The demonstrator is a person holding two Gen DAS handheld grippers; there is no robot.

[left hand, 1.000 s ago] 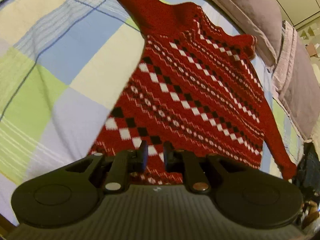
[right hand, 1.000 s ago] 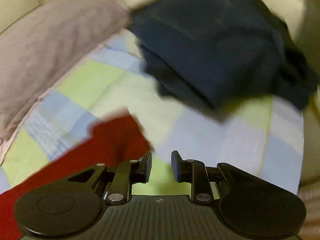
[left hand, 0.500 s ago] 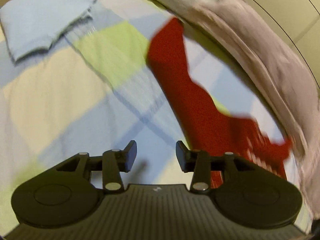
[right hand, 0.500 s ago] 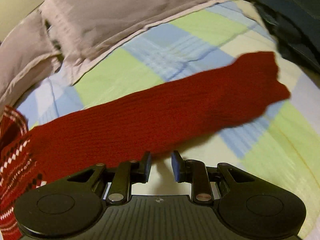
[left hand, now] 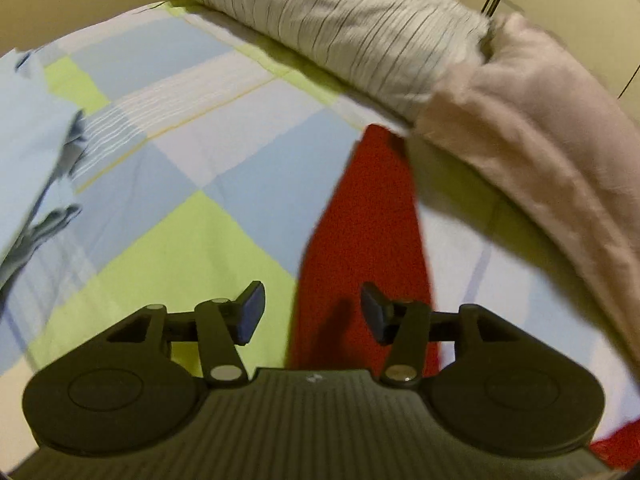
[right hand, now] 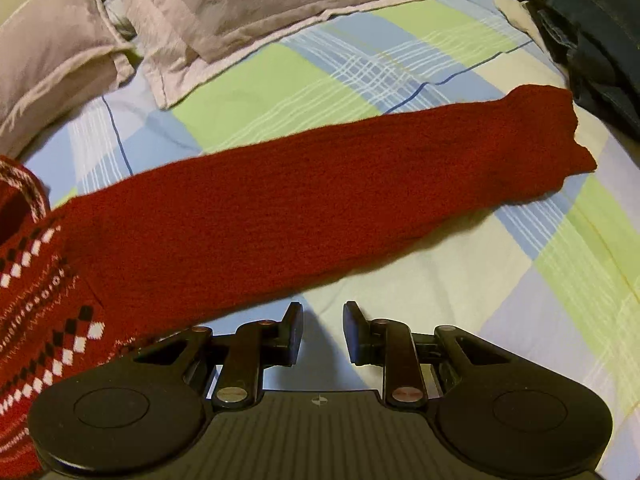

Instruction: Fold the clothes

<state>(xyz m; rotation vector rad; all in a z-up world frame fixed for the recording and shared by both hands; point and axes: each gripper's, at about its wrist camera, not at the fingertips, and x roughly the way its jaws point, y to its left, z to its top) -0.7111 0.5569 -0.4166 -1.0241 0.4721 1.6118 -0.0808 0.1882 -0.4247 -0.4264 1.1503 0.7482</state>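
A red knitted sweater lies flat on the checked bedsheet (right hand: 520,280). Its patterned body (right hand: 36,300) is at the left of the right wrist view, and one plain red sleeve (right hand: 320,200) stretches out to the right. My right gripper (right hand: 323,322) hovers just in front of that sleeve, open, with only sheet between its fingers. In the left wrist view the other red sleeve (left hand: 368,216) runs up toward the pillows. My left gripper (left hand: 312,304) is above its near part. Its jaws are opening, and the pads do not press on the sleeve.
Grey and pink pillows (left hand: 340,32) (left hand: 540,140) line the far side of the bed, also seen as pillows (right hand: 240,0). A light-blue garment (left hand: 24,120) lies at the left. Dark denim clothes (right hand: 592,20) are piled at the upper right.
The left view swept from the sweater's patterned body to the sleeve by the pillows, and its jaws opened wide. The right view swung from the dark clothes down onto the other sleeve.
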